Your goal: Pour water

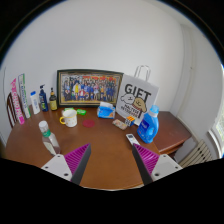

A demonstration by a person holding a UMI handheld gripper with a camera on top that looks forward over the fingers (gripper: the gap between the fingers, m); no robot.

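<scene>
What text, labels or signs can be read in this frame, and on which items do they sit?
"GIFT" on the white paper bag, leaning by the framed photo; the smaller print below it is too blurred to read.
Labels on the blue bottle and the bottles by the wall: too small to read.
The hand-held gripper is open and bears no text.
</scene>
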